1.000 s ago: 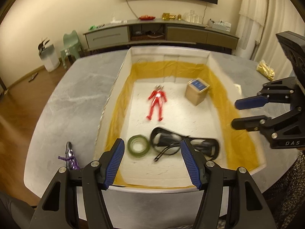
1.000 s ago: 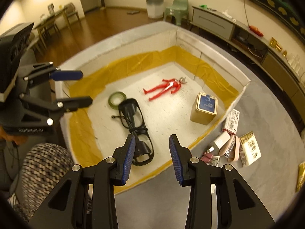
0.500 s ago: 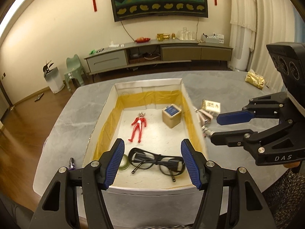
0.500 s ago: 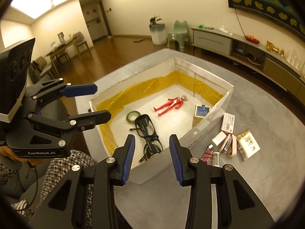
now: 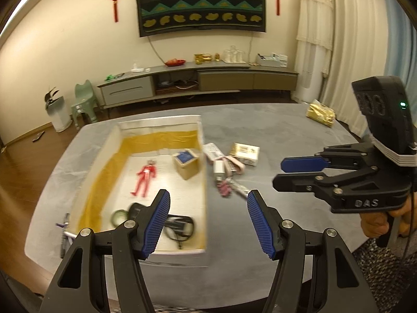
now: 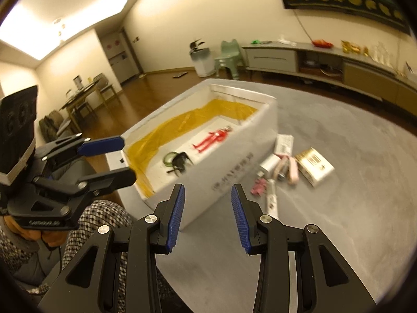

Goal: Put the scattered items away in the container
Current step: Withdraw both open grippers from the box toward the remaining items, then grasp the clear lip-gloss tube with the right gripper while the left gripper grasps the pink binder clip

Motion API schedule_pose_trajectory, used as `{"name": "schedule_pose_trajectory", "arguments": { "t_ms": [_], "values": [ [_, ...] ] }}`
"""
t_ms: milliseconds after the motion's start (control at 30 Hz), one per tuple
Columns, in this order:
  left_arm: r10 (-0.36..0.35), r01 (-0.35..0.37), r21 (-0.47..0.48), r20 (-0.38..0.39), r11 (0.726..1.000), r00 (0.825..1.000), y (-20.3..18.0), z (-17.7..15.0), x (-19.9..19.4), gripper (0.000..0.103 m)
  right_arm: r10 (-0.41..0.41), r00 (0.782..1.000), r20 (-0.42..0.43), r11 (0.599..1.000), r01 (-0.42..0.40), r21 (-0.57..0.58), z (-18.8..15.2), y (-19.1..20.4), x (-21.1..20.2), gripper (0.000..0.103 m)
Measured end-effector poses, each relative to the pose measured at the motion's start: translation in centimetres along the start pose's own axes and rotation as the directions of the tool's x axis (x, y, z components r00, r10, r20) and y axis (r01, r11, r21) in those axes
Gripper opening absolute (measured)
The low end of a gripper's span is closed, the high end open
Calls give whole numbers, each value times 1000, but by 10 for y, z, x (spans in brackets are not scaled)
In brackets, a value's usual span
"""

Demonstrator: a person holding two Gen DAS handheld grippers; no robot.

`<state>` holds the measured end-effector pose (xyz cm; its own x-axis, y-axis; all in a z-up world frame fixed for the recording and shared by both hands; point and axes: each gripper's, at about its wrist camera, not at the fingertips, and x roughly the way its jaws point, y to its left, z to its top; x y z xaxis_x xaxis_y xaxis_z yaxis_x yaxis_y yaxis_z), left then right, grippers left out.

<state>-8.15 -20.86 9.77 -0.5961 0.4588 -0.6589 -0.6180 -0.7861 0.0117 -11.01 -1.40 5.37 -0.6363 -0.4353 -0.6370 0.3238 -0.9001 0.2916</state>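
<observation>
While both tools were held above the near edge of the table, the scene stood as follows.

Left gripper [image 5: 208, 220]: jaws spread wide, nothing between the blue pads; positioned over the near right corner of the container.
Right gripper [image 6: 207, 217]: jaws parted to a moderate gap, nothing held; positioned above the table just outside the container's near wall, aimed toward the loose items.
Container [image 5: 204, 156]: white open-topped box with a yellow lining along its inner walls, resting on the grey table [image 5: 273, 130].
Contents of container: red toy figure [image 5: 145, 178] lay flat near the middle of the floor; small tan box with blue top [image 5: 186, 163] stood against the right wall; black glasses [image 5: 177, 223] and green tape roll [image 5: 118, 215] lay at the near end, just beside each other.
Scattered items: a cluster lay on the table just right of the container, comprising a white printed packet [image 6: 284, 143], a white charger block [image 6: 269, 164], a pink strap [image 6: 293, 170], a gold and white box [image 6: 315, 165], a small pink item [image 6: 258, 186] and a white tube [image 6: 272, 199], blurred in both views.
Gold pouch [image 5: 320, 110]: lay well apart, at the far right table edge.
Purple item [image 5: 63, 225]: lay on the table just outside the container's left wall; type could not be determined.
</observation>
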Motion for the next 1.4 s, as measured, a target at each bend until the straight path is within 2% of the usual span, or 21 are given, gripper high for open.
{"name": "schedule_pose_trajectory", "arguments": {
  "t_ms": [333, 633, 767, 867, 1000, 1067, 1100, 1167, 1200, 1300, 1400],
  "values": [
    [-65, 67, 50, -43, 997, 997, -63, 6, 43, 63, -63, 998, -17, 989, 65, 132, -22, -62, -2, 40],
    [-77, 73, -42, -104, 996, 992, -71, 10, 119, 63, -157, 984, -88, 977, 168, 132, -12, -114, 28, 41],
    [-33, 24, -73, -124, 997, 992, -69, 4, 160, 63, -190, 973, -128, 976, 201, 79, -5, -132, 52, 41],
    [-6, -8, -95, -141, 995, 990, -65, -1, 187, 63, -216, 965, -147, 973, 225, 44, 2, -146, 67, 47],
    [3, -25, -133, -162, 991, 987, -55, -7, 218, 63, -193, 967, -168, 979, 201, 29, 5, -157, 79, 48],
    [-21, -5, -144, -179, 990, 984, -52, -12, 229, 63, -178, 967, -180, 982, 185, 25, 2, -157, 82, 48],
    [-64, 35, -148, -195, 988, 979, -52, -15, 234, 63, -173, 966, -191, 984, 180, 20, -1, -158, 83, 48],
    [-245, 217, -151, -202, 964, 948, -60, -19, 232, 63, -177, 964, -200, 983, 182, 11, -5, -158, 83, 48],
    [-256, 236, -124, -181, 964, 950, -63, -20, 222, 63, -173, 964, -204, 984, 178, 9, -6, -158, 83, 48],
    [-172, 161, -102, -112, 982, 979, -56, -21, 200, 63, -152, 965, -214, 988, 156, 5, -10, -154, 89, 48],
    [-96, 84, -119, -102, 989, 990, -39, -20, 198, 62, -110, 966, -232, 994, 110, -11, -13, -141, 105, 48]
  ]
}}
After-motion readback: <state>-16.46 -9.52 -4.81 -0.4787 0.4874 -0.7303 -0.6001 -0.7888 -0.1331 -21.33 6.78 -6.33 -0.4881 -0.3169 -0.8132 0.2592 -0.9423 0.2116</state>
